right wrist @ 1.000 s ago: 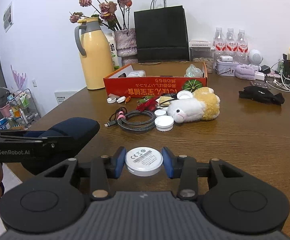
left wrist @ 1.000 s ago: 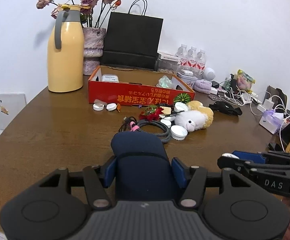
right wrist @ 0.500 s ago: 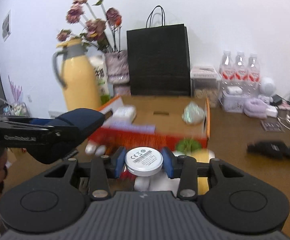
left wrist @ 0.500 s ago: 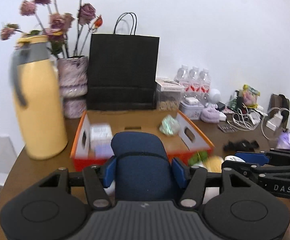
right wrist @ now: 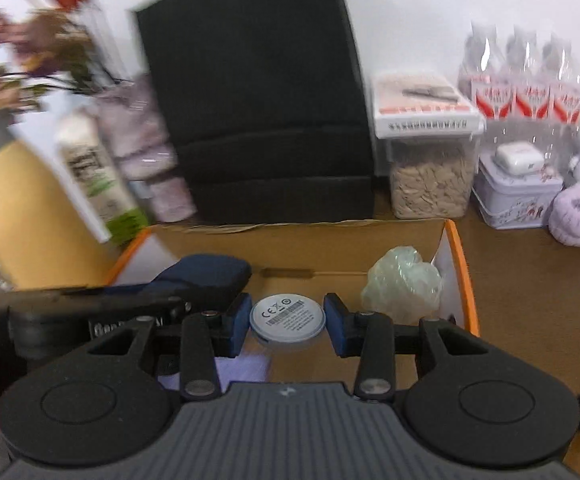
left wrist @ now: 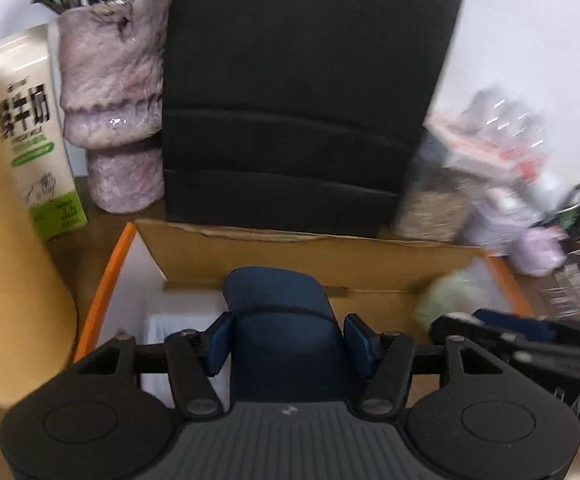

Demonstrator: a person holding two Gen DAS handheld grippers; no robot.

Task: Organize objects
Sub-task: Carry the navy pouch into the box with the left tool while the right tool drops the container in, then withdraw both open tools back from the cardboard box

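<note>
Cardboard, brown inside with orange rims, forms the open box (right wrist: 456,256) that serves as landmark. Above its left half the left tool (left wrist: 286,340) is clenched on one rounded navy fabric-covered case (left wrist: 280,320). Above its middle the right tool (right wrist: 287,322) grips one flat white plastic disc (right wrist: 287,319) with a printed label. Inside the box's right corner lies one crumpled pale-green film wad (right wrist: 402,284). Behind the box stands one matte black paper bag (right wrist: 258,92); right of that, one clear tub (right wrist: 430,160) of flakes and three plastic bottles (right wrist: 524,76).
</note>
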